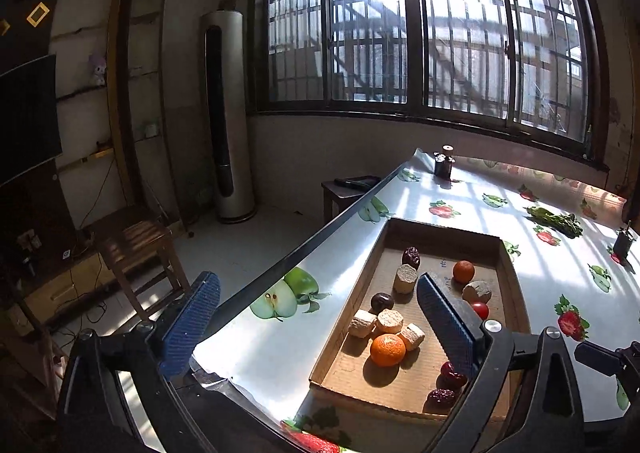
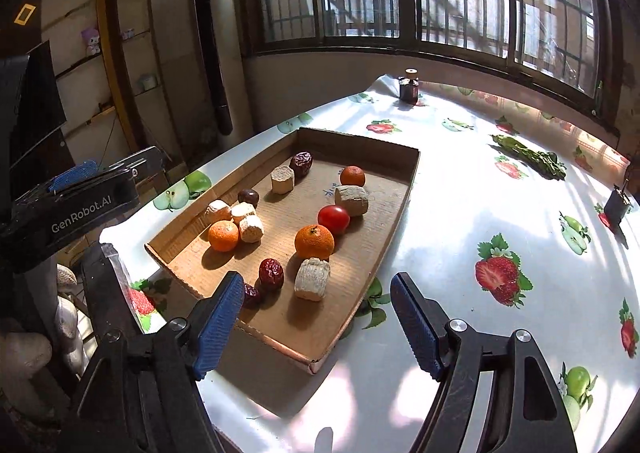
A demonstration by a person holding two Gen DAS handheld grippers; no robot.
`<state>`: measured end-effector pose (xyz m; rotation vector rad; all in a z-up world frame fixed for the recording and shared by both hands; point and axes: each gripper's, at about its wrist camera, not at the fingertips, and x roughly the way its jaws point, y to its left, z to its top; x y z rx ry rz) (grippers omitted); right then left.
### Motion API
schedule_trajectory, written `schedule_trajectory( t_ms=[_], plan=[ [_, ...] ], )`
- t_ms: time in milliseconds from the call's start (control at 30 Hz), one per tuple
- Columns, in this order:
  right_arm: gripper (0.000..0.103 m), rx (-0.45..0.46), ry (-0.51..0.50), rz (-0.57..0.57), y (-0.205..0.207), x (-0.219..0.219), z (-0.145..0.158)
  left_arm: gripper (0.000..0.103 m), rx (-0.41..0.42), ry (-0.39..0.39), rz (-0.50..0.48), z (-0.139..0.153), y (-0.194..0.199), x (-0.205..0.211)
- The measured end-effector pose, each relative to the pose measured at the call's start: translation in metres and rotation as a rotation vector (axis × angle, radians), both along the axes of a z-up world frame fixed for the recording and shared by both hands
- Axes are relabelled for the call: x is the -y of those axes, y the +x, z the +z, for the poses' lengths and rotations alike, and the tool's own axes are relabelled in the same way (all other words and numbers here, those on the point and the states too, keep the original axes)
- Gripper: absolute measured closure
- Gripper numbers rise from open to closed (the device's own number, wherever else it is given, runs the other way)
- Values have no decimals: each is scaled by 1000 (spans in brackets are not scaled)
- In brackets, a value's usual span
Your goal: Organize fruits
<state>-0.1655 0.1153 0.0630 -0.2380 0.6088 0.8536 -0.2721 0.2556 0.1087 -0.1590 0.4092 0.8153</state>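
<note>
Fruit: mandarins, red dates, a tomato (image 2: 333, 218) and pale cut chunks are lying loose in the cardboard tray (image 2: 400, 205) on the surface (image 2: 480, 193).
Nearest piece: pale chunk (image 2: 311, 278) — lying just ahead of the right claw (image 2: 316, 327), which is gaping, empty.
Left claw (image 1: 316, 327): hanging released over the tray's left edge — farther off.

Hard sunlight pours through the barred window (image 1: 424, 37), blown out white at the top. It glares off the glossy tablecloth (image 2: 460, 213) and throws bar stripes and short dark shadows inside the cardboard tray (image 2: 360, 273). The room's left side sits dim. Fisheye bends the edges; corners go black.
</note>
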Motion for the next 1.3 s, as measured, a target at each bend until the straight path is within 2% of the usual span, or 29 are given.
schedule_trajectory(
  t_ms=[100,200,333,500,733,1067,1300],
  plan=[
    [22,12,12,3,-7,5,2,0,40,32,29,10,-13,9],
    [20,19,26,3,-13,12,4,0,41,32,44,10,-17,15],
    [18,27,42,-3,-18,21,6,0,-18,-25,30,4,-11,15],
    [16,23,46,-29,-15,30,5,0,-25,-84,9,-1,-9,16],
    [15,-12,31,-61,-5,34,-2,0,-69,-87,-16,-11,1,24],
    [15,-33,5,-62,1,28,-11,0,-111,-139,-65,-25,15,21],
    [15,-69,0,-75,7,21,-15,0,-108,-173,-102,-30,20,21]
  ],
)
